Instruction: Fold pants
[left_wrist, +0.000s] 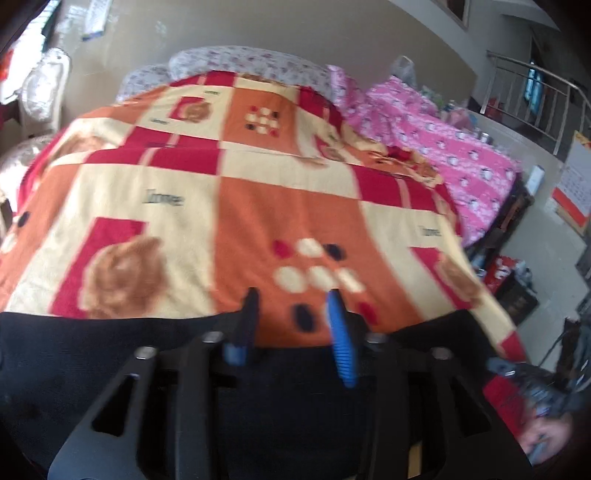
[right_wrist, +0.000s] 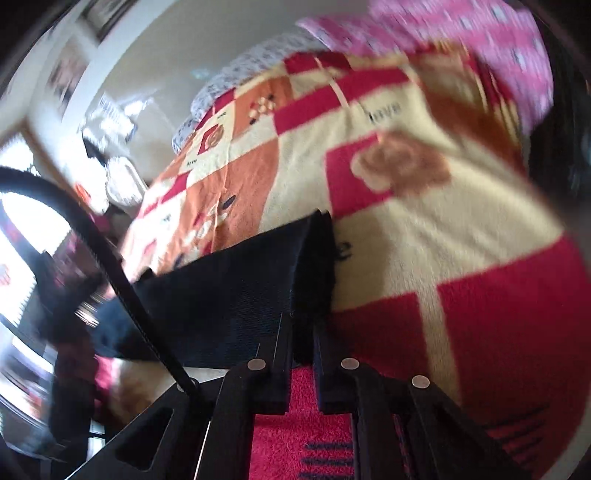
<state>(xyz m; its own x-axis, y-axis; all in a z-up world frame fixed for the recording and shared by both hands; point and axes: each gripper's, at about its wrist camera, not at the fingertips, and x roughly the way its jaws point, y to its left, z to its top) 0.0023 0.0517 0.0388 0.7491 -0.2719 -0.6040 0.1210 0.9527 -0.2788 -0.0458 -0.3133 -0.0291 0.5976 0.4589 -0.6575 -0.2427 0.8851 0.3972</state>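
Now one black pants (right_wrist: 229, 295): right gripper (right_wrist: 303, 332) jaws pinching edge; left gripper (left_wrist: 293, 317) jaws spread.

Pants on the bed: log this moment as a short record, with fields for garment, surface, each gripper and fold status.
garment: black pants, lying at the near edge of the bed
surface: checked blanket in red, orange and cream; pink bedding beyond it
left gripper: open, jaws apart above the pants, nothing between them
right gripper: shut on a bunched edge of the pants
fold status: cannot tell; frames are blurred
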